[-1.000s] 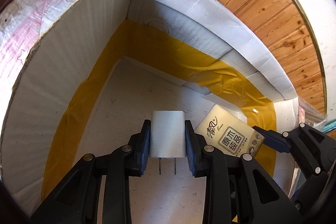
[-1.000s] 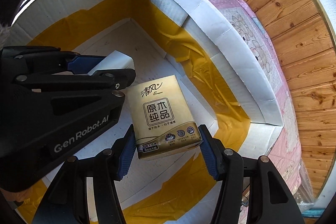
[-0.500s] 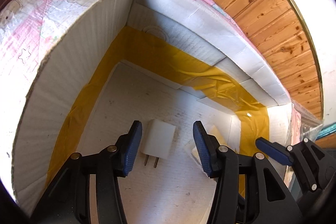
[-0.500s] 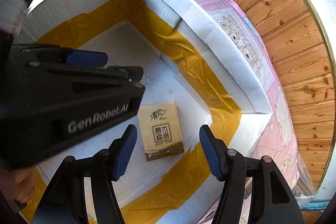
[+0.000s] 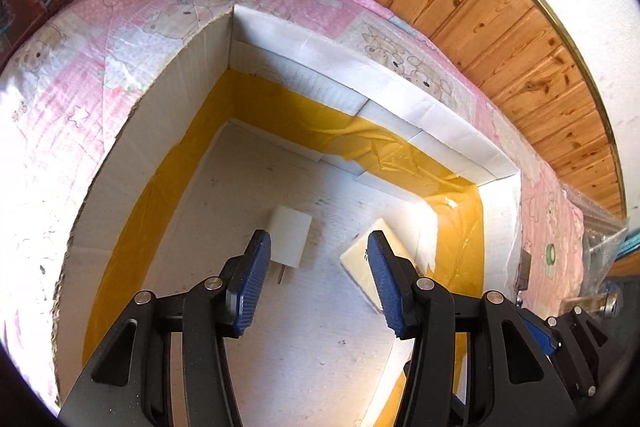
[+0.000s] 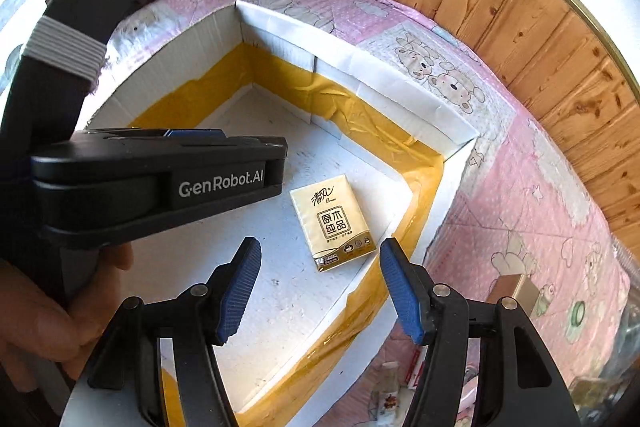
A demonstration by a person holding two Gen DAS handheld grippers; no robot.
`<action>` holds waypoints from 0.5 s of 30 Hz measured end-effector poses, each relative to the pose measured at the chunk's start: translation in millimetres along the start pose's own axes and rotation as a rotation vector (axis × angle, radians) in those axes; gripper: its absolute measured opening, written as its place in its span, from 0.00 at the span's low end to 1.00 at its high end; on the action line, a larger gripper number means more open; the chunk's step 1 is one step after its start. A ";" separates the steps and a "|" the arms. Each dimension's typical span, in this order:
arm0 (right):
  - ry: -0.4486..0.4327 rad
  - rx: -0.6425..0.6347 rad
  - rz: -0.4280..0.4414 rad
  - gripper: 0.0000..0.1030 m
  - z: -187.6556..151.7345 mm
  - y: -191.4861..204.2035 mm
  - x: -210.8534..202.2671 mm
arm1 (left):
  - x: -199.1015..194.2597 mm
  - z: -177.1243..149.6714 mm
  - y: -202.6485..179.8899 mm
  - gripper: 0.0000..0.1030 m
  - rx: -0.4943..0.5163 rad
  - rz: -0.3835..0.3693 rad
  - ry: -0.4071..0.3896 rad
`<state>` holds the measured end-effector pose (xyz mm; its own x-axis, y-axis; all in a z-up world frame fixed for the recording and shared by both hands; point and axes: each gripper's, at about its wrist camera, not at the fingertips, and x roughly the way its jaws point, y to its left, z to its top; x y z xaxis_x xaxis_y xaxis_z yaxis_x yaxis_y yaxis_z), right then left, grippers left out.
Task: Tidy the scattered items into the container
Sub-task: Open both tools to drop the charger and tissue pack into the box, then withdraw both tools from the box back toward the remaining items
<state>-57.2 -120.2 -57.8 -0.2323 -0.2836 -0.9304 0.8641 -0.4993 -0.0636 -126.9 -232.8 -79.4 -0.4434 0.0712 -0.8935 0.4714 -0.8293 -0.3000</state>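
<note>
1. The left gripper (image 5: 316, 279) has its jaws spread wide with nothing between the blue pads (image 5: 252, 283); it hangs above the box floor.
2. The right gripper (image 6: 320, 287) also has its jaws wide apart and empty, above the box floor near the box's front edge.
3. The charger (image 5: 290, 237), a white block with two metal prongs, lies flat on the box floor just beyond the left pad, touching neither pad.
4. The tissue pack (image 6: 332, 221), gold with printed characters, lies flat on the floor near the box's right wall; in the left view its pale end (image 5: 362, 259) shows behind the right pad.
5. Charger and pack lie near each other but apart.
6. The box (image 5: 168, 147) is white cardboard with yellow tape along its inner seams, open at the top.
7. The box sits on a bed under a pink quilt (image 6: 520, 211) printed with bears.
8. A small gold box (image 6: 516, 291) rests on the quilt, right of the cardboard box.
9. A hand (image 6: 60, 327) holds the left gripper's handle at the lower left of the right view.
10. Wood panelling (image 5: 500, 7) runs behind the bed.
</note>
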 end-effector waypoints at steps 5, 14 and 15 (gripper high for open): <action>-0.049 0.033 0.032 0.61 -9.5 0.6 -12.9 | -8.1 -2.0 -0.7 0.52 0.033 0.051 -0.029; -0.098 0.059 0.030 0.61 -20.6 13.8 -40.6 | -17.8 -3.2 9.2 0.52 -0.024 0.029 -0.028; -0.107 0.061 0.027 0.61 -20.4 15.4 -45.9 | -18.8 -2.6 8.7 0.52 -0.035 0.016 -0.026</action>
<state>-24.1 -98.1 -23.4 -0.2587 -0.3819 -0.8873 0.8428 -0.5380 -0.0141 -112.5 -239.9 -66.1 -0.4549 0.0435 -0.8895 0.5047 -0.8104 -0.2977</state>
